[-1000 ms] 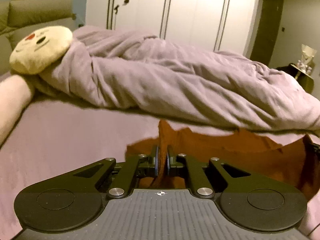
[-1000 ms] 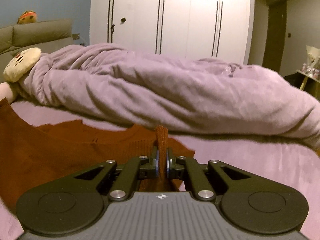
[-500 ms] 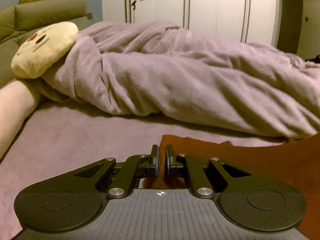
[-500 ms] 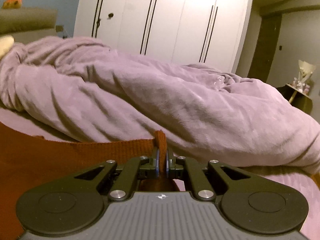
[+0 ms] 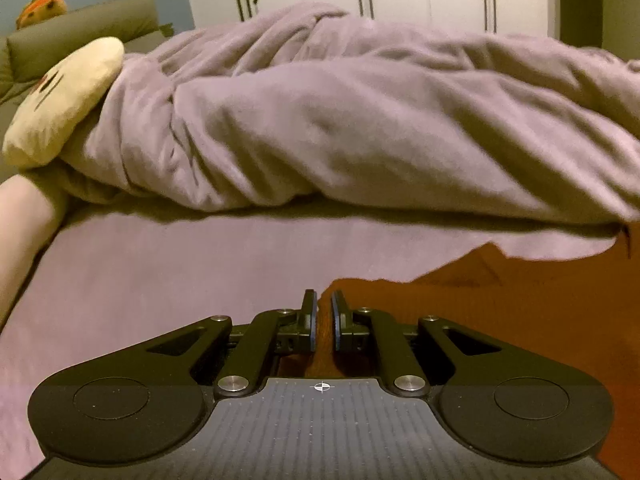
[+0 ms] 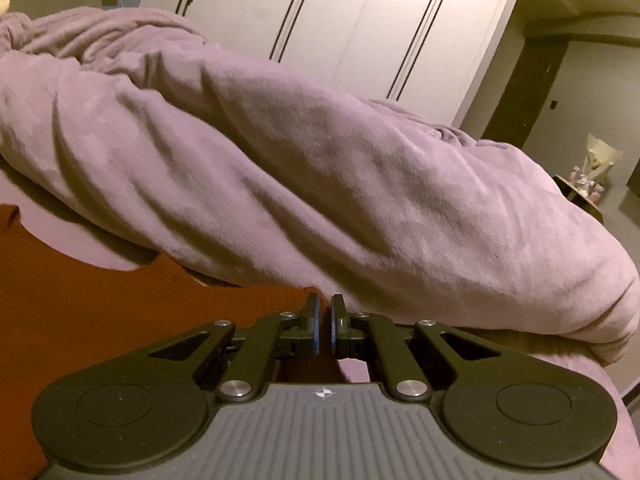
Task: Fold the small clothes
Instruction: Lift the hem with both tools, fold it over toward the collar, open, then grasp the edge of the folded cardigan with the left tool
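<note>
A rust-orange knitted garment [image 5: 500, 312] lies on the purple bed sheet [image 5: 160, 280], spreading right from my left gripper [image 5: 324, 312]. That gripper's jaws stand a narrow gap apart with the garment's left edge between them. In the right wrist view the same garment [image 6: 100, 308] fills the lower left. My right gripper [image 6: 325, 316] has its jaws slightly apart at the garment's right corner, low against the rolled blanket.
A bulky rolled purple blanket [image 5: 360, 128] lies across the bed just beyond both grippers. A cream face cushion [image 5: 64, 96] and a pink bolster [image 5: 20, 232] sit at the left. White wardrobe doors [image 6: 340, 20] stand behind. A side table [image 6: 580, 192] is at the far right.
Both grippers have come down toward the sheet and moved toward the blanket. The garment now lies flatter. Both pairs of jaws have parted slightly from their tight pinch.
</note>
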`<state>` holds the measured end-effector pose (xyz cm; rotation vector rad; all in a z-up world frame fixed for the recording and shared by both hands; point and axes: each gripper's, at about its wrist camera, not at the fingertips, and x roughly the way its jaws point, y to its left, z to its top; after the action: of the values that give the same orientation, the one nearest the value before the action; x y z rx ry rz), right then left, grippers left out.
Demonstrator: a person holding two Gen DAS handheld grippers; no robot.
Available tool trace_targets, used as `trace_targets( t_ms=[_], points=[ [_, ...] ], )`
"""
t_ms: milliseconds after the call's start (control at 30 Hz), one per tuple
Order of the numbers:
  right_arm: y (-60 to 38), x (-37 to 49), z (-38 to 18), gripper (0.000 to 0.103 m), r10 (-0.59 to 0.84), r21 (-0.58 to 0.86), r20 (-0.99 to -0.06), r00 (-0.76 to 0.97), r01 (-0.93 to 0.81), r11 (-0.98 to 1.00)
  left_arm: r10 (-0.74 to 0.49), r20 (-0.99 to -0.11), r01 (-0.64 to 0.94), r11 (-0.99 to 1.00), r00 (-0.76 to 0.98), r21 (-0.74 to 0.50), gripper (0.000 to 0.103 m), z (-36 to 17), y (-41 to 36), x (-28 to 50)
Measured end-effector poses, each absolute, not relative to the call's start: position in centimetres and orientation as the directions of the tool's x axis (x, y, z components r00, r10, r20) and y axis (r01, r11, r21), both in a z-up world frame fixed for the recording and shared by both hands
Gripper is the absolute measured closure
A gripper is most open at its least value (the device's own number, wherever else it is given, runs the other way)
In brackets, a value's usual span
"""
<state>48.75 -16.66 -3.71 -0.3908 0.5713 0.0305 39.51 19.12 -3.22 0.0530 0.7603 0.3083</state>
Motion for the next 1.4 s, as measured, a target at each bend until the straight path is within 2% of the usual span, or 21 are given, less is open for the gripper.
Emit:
trace_targets(
  t_ms=[67,167,267,333,400,433,600,667,733,767,800,867,900,967,1000,1100,1267,1300,1367,1400],
  points=[
    [-17.0,48.9,-4.0,0.103,-0.094,-0.359,-0.535,0.84,-0.125,0.925,0.302,-0.681,-0.25,0.952,0.667,0.178,0.087,-3.7,19.0,39.6],
    [-17.7,48.3,-3.7,0.103,-0.074,-0.319,-0.563,0.823,-0.134,0.938,0.316,-0.692,-0.259,0.947,0.649,0.19,0.063,-3.7,19.3,39.0],
    [-19.1,45.7,-2.7,0.1,0.029,-0.211,-0.581,0.813,-0.185,0.96,0.248,-0.7,-0.259,0.961,0.67,0.092,0.049,-2.7,20.1,36.4],
    [-20.2,43.5,-2.5,0.085,0.086,-0.148,-0.594,0.8,-0.213,0.966,0.192,-0.712,-0.261,0.965,0.676,0.012,0.036,-2.6,20.3,33.7],
    [-21.8,41.3,-2.6,0.047,0.153,-0.059,-0.613,0.775,-0.238,0.97,0.153,-0.735,-0.253,0.967,0.661,-0.027,0.036,-3.2,20.3,31.1],
    [-22.6,40.1,-2.9,0.045,0.18,-0.017,-0.622,0.762,-0.243,0.97,0.148,-0.74,-0.249,0.968,0.656,-0.026,0.034,-3.6,20.2,29.8],
    [-24.6,36.5,-3.8,0.045,0.206,0.053,-0.668,0.715,-0.23,0.972,0.106,-0.724,-0.26,0.96,0.681,-0.104,0.033,-3.7,20.3,25.0],
    [-25.0,35.7,-3.9,0.046,0.227,0.083,-0.675,0.702,-0.234,0.969,0.058,-0.736,-0.251,0.956,0.675,-0.154,0.037,-3.7,20.2,24.4],
    [-24.9,35.2,-3.9,0.053,0.241,0.105,-0.681,0.692,-0.234,0.967,0.017,-0.747,-0.243,0.95,0.665,-0.194,0.046,-3.7,20.0,24.2],
    [-24.9,35.3,-3.9,0.061,0.25,0.119,-0.684,0.685,-0.234,0.965,-0.005,-0.753,-0.236,0.948,0.658,-0.213,0.047,-3.7,19.8,24.2],
    [-24.9,35.5,-3.8,0.071,0.26,0.134,-0.687,0.679,-0.233,0.963,-0.019,-0.758,-0.233,0.946,0.652,-0.224,0.055,-3.7,19.6,24.4],
    [-24.6,35.6,-3.6,0.082,0.241,0.126,-0.688,0.684,-0.215,0.968,-0.015,-0.764,-0.245,0.943,0.645,-0.226,0.061,-3.9,19.4,24.5],
    [-24.4,35.6,-3.5,0.09,0.226,0.104,-0.687,0.691,-0.214,0.971,-0.002,-0.767,-0.249,0.945,0.641,-0.21,0.069,-3.9,19.2,24.7],
    [-23.8,35.4,-3.3,0.095,0.186,0.048,-0.682,0.708,-0.21,0.977,0.017,-0.767,-0.245,0.952,0.641,-0.184,0.078,-3.5,19.0,24.9],
    [-23.7,35.2,-3.2,0.096,0.172,0.028,-0.678,0.714,-0.21,0.977,0.028,-0.76,-0.237,0.957,0.65,-0.168,0.09,-3.1,18.9,24.7],
    [-22.9,34.5,-2.9,0.1,0.09,-0.084,-0.652,0.752,-0.191,0.978,0.081,-0.732,-0.245,0.962,0.676,-0.119,0.09,-1.8,18.9,24.3],
    [-22.3,34.5,-3.4,0.1,0.038,-0.135,-0.66,0.75,-0.168,0.976,0.161,-0.755,-0.306,0.951,0.636,-0.055,0.09,-3.6,19.4,24.2],
    [-22.2,34.4,-3.4,0.1,0.033,-0.14,-0.659,0.751,-0.165,0.976,0.185,-0.751,-0.325,0.945,0.634,-0.043,0.087,-3.9,19.4,24.1],
    [-22.2,34.1,-2.8,0.099,0.025,-0.136,-0.65,0.76,-0.149,0.98,0.213,-0.757,-0.372,0.927,0.618,-0.044,0.072,-4.1,19.9,23.8],
    [-22.3,33.8,-2.6,0.099,0.027,-0.134,-0.641,0.767,-0.146,0.98,0.201,-0.764,-0.392,0.917,0.613,-0.073,0.061,-4.1,20.4,23.5]
  ],
)
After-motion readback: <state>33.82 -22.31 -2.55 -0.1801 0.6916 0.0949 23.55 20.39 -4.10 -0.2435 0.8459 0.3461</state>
